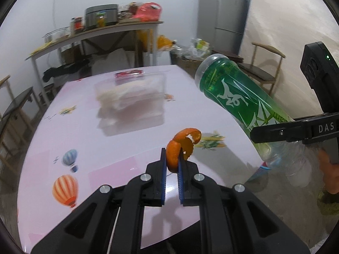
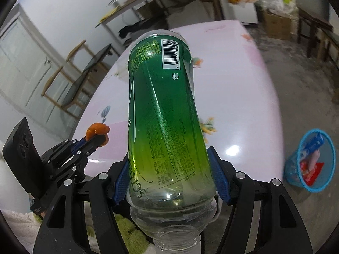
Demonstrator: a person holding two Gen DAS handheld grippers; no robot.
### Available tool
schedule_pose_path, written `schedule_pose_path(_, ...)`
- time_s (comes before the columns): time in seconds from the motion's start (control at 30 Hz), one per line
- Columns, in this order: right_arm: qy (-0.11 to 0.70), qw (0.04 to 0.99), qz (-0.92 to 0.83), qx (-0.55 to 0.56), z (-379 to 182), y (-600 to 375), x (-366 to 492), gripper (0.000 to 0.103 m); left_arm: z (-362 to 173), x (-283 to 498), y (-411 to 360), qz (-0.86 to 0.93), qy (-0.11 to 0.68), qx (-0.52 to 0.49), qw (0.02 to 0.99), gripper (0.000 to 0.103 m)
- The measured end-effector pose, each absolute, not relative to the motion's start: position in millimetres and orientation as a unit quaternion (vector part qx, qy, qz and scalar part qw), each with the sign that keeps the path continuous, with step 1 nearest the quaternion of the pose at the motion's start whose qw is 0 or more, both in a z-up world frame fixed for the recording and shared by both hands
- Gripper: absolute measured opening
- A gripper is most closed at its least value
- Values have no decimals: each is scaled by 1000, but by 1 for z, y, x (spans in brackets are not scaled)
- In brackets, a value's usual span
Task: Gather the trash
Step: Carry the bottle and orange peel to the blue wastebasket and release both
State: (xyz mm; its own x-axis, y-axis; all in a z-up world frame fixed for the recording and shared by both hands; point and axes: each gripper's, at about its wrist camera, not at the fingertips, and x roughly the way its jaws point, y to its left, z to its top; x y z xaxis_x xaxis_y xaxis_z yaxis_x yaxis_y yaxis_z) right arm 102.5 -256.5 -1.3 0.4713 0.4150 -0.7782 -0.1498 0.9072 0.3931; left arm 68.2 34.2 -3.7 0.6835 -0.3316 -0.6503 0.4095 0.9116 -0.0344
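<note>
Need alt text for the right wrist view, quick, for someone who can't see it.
The right claw grips a green plastic bottle, base pointing away, over a pink table. A blue bin sits on the floor at right; the left claw holds orange peel.

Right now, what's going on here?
A person is clearing trash off the pink table with two handheld grippers. The left gripper is shut on a curl of orange peel, held above the table. The right gripper is clamped on an empty green bottle, base pointing away, also in the air. A blue bin sits on the floor off the table's right side with some wrappers already in it. A clear plastic box is on the table.
</note>
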Motion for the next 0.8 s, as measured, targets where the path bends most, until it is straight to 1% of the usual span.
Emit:
schedule_pose_path(0.4, 467, 857, 89, 197, -6, -328, 71, 64, 8, 79, -42, -290, 335, 85, 892, 8)
schedule_pose_path(0.6, 455, 858, 33, 236, -13, -371, 54, 64, 15, 91, -100, -354, 339, 97, 866, 8)
schedule_pose_path(0.8, 445, 850, -34, 281, -28, -423, 39, 64, 12, 106, -164, -409, 358, 108, 833, 8)
